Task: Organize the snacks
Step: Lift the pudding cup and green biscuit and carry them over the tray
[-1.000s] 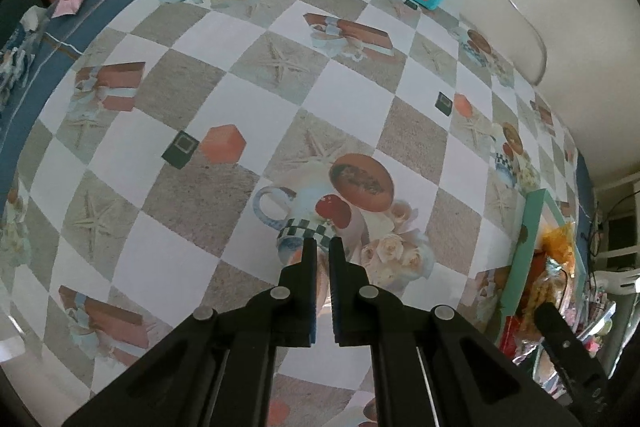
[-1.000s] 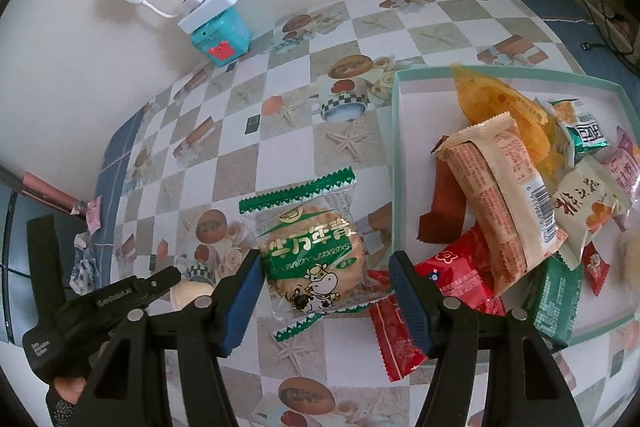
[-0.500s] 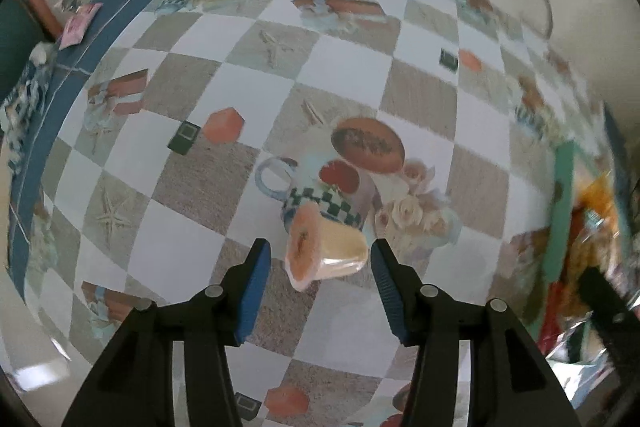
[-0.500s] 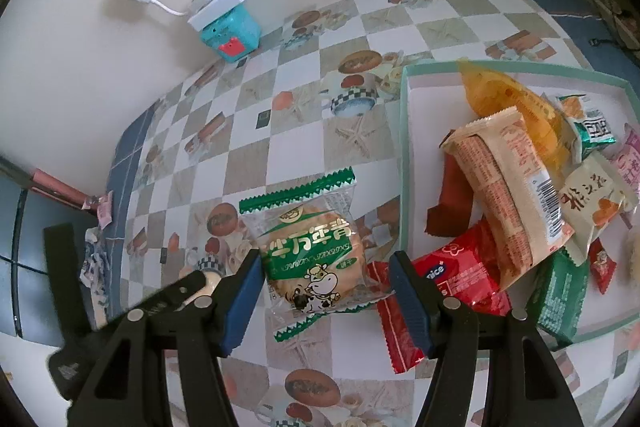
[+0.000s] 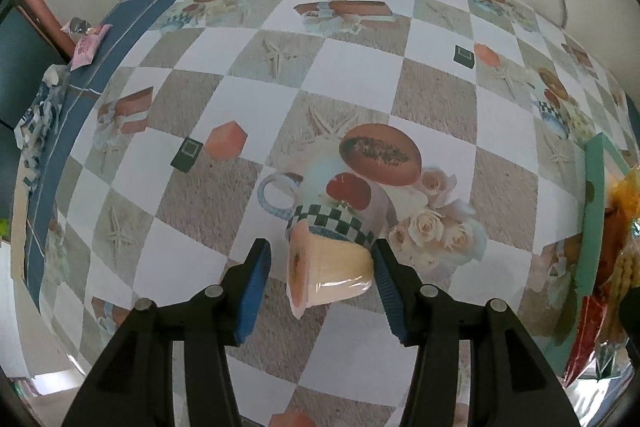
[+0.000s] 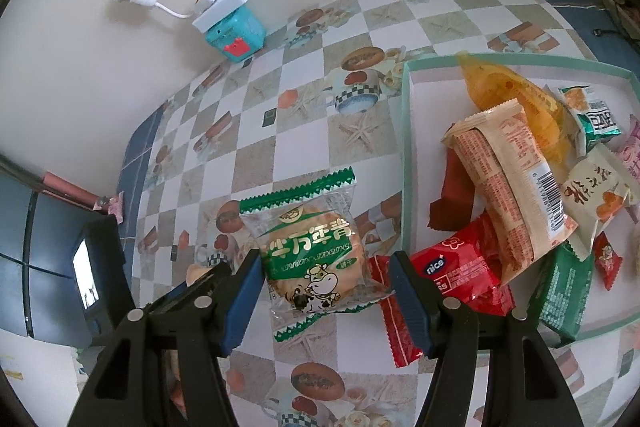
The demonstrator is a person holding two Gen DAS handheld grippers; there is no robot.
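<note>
1. Closest in, the left hand-held gripper [image 5: 320, 287] stands partly open around a jelly cup [image 5: 330, 273] lying on its side on the counter [image 5: 192, 195], lid leftward, right pad touching it, left pad apart.
2. Beside it, the right hand-held gripper [image 6: 324, 287] stands half-wide astride a green biscuit packet [image 6: 308, 255], long axis pointing away.
3. Farther right, the tray [image 6: 406, 147] holds the other snacks.

Illumination is soft, even daylight with faint shadows. Both fisheye views bend the checked tablecloth [image 5: 360, 75] strongly toward dark vignetted corners. Mild glare marks the clear wrapper [image 6: 308, 247]. Focus is sharp centrally.
</note>
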